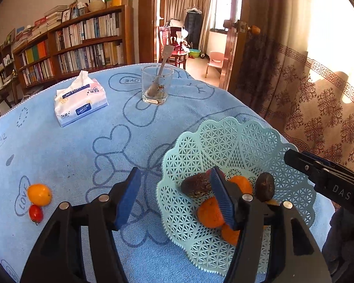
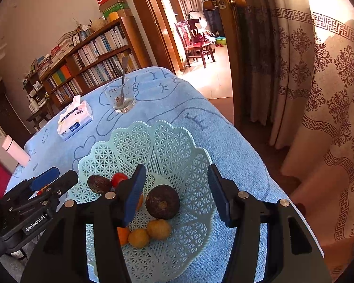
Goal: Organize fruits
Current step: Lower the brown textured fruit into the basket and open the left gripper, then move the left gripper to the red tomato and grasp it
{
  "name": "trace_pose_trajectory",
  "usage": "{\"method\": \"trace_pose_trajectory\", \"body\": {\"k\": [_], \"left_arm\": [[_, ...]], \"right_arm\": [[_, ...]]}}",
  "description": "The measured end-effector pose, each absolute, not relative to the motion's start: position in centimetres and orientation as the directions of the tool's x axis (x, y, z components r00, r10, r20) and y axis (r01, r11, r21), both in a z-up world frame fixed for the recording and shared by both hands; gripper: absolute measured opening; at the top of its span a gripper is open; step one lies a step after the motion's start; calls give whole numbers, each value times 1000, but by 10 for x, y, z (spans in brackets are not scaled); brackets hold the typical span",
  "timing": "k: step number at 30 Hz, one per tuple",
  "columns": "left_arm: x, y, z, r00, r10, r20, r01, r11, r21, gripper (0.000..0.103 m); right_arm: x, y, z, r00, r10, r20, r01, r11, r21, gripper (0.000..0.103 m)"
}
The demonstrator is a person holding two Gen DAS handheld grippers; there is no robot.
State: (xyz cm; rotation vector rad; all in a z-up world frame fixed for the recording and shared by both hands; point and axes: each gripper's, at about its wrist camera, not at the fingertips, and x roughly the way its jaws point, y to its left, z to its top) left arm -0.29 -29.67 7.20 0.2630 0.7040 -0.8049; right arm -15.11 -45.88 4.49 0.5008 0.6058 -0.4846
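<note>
Left gripper (image 1: 174,197): blue-padded jaws spread wide, nothing between them, touching nothing. It hangs over the near-left rim of the mint-green lattice plastic basket (image 1: 226,139), one pad over the cloth, the other over the fruit.

Right gripper (image 2: 177,192): jaws also spread wide, empty, hovering above the basket's bowl; the round dark-brown fruit (image 2: 162,201) sits in the gap below, no contact visible.

In-basket count from the right wrist view: 2 dark-brown fruits (second one, oval (image 2: 99,184), at the left side), 1 small red tomato (image 2: 118,179) beside it, 2 yellow-orange round fruits (image 2: 158,229) at the near side, plus orange citrus partly hidden behind the left pad; the left wrist view shows 3 of those oranges (image 1: 210,213).

Outside the basket, on the light-blue printed towel cloth (image 1: 82,141): 1 orange-yellow fruit (image 1: 39,194) and 1 red cherry tomato (image 1: 36,214), touching, well left of the basket.

Further back: 1 white tissue pack (image 1: 80,99), 1 clear glass tumbler (image 1: 157,86) with a metal spoon (image 1: 161,69) standing in it.
</note>
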Motion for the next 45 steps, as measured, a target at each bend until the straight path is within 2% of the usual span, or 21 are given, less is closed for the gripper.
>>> {"method": "trace_pose_trajectory", "body": {"k": [6,9,11,13,26,29,32,43,45], "left_arm": [[13,-276,72,513,-535,-671,683,728,-58,62],[19,-265,72,529,-519,-672,657,751,-63,68],[23,-258,71,535,-506,-677,641,764,-65,70],[27,-252,70,539,-498,-679,628,775,-70,70],[50,-189,66,606,-407,-684,510,858,-60,71],[56,-170,64,629,-378,-680,473,880,-52,82],[63,-150,61,642,-346,-684,437,898,-44,82],[83,-103,43,653,-268,-708,368,930,-12,82],[85,-103,38,642,-268,-718,374,927,-11,78]], "right_arm": [[-153,-455,48,725,-278,-630,557,774,300,57],[-153,-451,52,730,-275,-626,550,779,300,57],[-152,-447,55,734,-275,-621,545,784,297,64],[-151,-442,57,738,-278,-614,540,789,293,66],[-128,-406,64,758,-225,-613,479,830,288,66],[-121,-395,64,762,-207,-614,456,845,281,69],[-113,-382,65,768,-187,-613,429,860,276,72],[-87,-341,67,781,-106,-616,336,902,271,72],[-82,-334,67,780,-93,-618,320,909,267,72]]}}
